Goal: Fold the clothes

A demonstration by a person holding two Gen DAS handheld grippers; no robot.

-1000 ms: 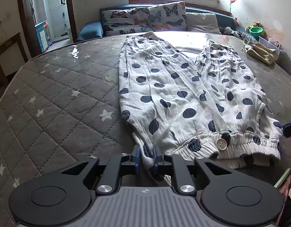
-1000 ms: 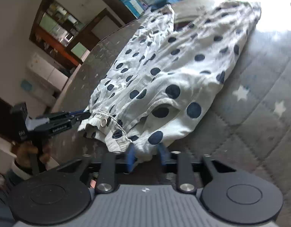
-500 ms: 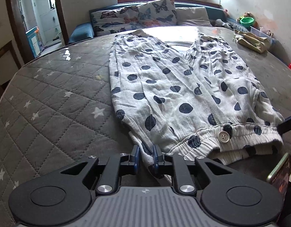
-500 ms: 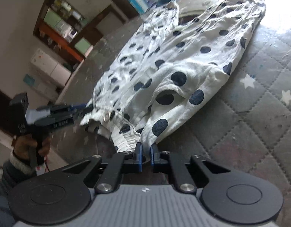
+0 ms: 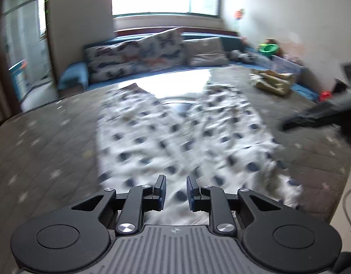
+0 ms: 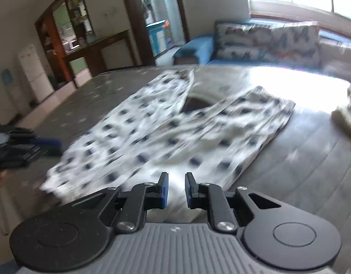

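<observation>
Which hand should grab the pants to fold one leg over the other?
Probably right. The right gripper, jaws just opened with nothing pinched, hangs by the right waist corner of the pants. The left gripper, also just opened and empty, sits farther in from its edge.

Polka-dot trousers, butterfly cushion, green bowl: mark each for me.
polka-dot trousers (image 5: 175,137), left wrist view, middle of the spread cloth.
butterfly cushion (image 5: 139,54), left wrist view, centre of its printed face.
green bowl (image 5: 268,48), left wrist view, its rim.
</observation>
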